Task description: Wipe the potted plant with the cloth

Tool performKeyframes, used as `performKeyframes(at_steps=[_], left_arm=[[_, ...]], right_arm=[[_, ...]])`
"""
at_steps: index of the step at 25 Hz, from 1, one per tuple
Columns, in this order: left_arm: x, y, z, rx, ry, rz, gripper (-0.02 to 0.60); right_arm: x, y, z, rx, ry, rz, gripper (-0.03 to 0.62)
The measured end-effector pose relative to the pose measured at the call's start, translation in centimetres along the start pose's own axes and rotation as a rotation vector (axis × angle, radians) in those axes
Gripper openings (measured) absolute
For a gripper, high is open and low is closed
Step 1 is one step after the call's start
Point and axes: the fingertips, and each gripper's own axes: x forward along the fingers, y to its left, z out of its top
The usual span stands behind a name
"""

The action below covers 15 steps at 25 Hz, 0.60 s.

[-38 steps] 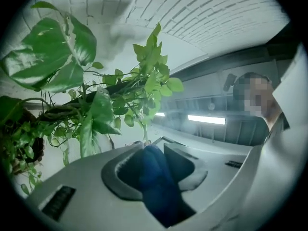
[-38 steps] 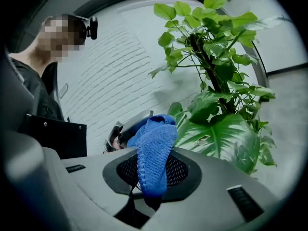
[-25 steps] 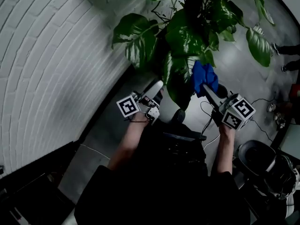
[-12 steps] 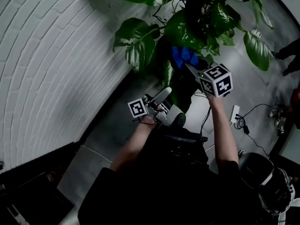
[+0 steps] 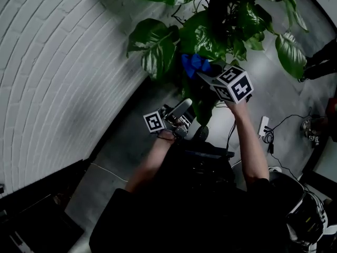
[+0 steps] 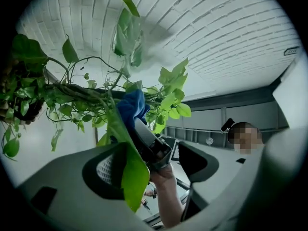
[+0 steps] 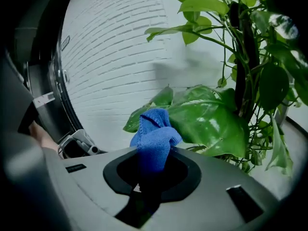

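Observation:
The potted plant [image 5: 210, 30] spreads large green leaves at the top of the head view. My right gripper [image 5: 202, 77] is shut on a bunched blue cloth [image 5: 194, 64], which it holds against the foliage. In the right gripper view the cloth [image 7: 154, 141] sticks up from between the jaws, just short of a broad glossy leaf [image 7: 207, 119]. My left gripper [image 5: 184, 105] sits lower and to the left, pointing up at the plant. Its jaws stand apart in the left gripper view, and a hanging leaf [image 6: 134, 174] lies against the left one without being pinched.
A white brick wall [image 5: 63, 62] curves along the left. On the grey floor to the right lie a power strip [image 5: 263, 126] and cables. Someone's dark shoes [image 5: 316, 62] stand at the far right. The plant's dark upright stem [image 7: 239, 57] rises behind the big leaf.
My right gripper has carried the cloth up and to the left, from beside the lower leaves onto the foliage nearer the stem. My left gripper has shifted a little to the right.

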Motion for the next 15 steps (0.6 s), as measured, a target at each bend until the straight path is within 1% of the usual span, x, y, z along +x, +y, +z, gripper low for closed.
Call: performKeyframes(at_steps=[8, 12, 13, 15], left_arm=[[-0.4, 0.1, 0.4, -0.015, -0.001, -0.017, 0.359], [-0.4, 0.2, 0.4, -0.026, 0.007, -0.024, 0.359], [-0.5, 0.2, 0.4, -0.027, 0.01, -0.027, 0.359], [-0.4, 0.1, 0.5, -0.029, 0.016, -0.031, 0.359]], right_arm=[[-1.1, 5.5, -1.8, -0.055, 0.059, 0.085, 0.078], [-2.4, 7.4, -2.2, -0.07, 0.08, 0.131, 0.077], [-2.7, 7.3, -1.9, -0.068, 0.074, 0.125, 0.075], [-3.3, 5.8, -0.4, -0.066, 0.041, 0.061, 0.075]])
